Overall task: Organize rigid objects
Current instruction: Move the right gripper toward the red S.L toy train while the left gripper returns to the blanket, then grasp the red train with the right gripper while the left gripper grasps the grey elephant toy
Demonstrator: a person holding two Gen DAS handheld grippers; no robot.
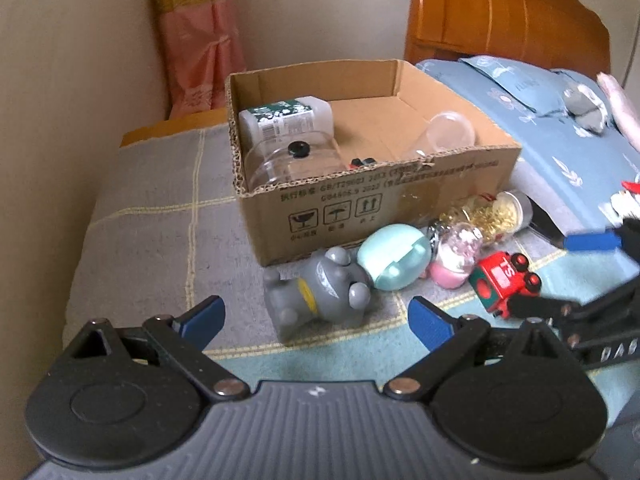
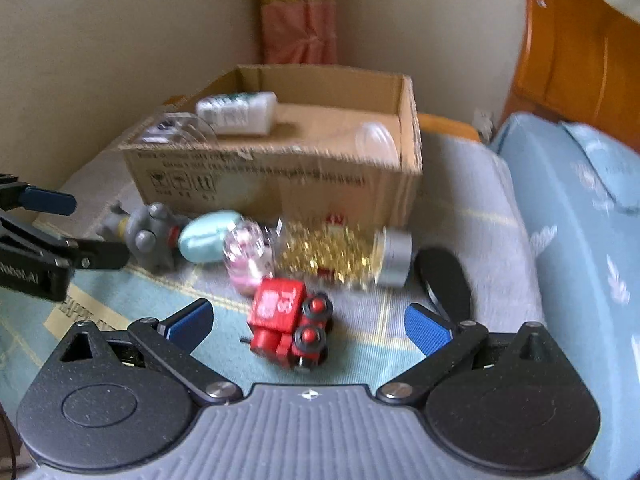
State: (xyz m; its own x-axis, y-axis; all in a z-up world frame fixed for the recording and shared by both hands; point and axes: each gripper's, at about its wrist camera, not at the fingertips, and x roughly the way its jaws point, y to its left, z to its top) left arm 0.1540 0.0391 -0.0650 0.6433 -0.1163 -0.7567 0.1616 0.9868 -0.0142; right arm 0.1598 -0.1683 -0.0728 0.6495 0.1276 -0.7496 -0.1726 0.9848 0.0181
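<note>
Toward the left edge of the bed [image 1: 160, 208], a cardboard box [image 1: 360, 196] sits open on the grey checked cover, holding a white labelled bottle [image 1: 286, 118], a clear jar with a black knob [image 1: 294, 158] and a clear plastic dome [image 1: 450, 130]. Along the box's near wall lies a row of toys: a grey figurine [image 1: 320, 292] on its side, touching a mint egg-shaped case [image 1: 392, 256], then a pink snow globe [image 1: 456, 258], and a glass jar of gold bits [image 1: 492, 214] with a silver cap. Just in front of the globe stands a red toy train [image 2: 290, 328]. Both tools hang above the cover, holding nothing: the left gripper [image 1: 316, 320] has its jaws spread wide before the figurine, and the right gripper [image 2: 308, 324] has its jaws wide apart on either side of the train, not touching it. Farther right lie a dark flat object [image 2: 444, 280] and blue floral bedding [image 2: 580, 216].
</note>
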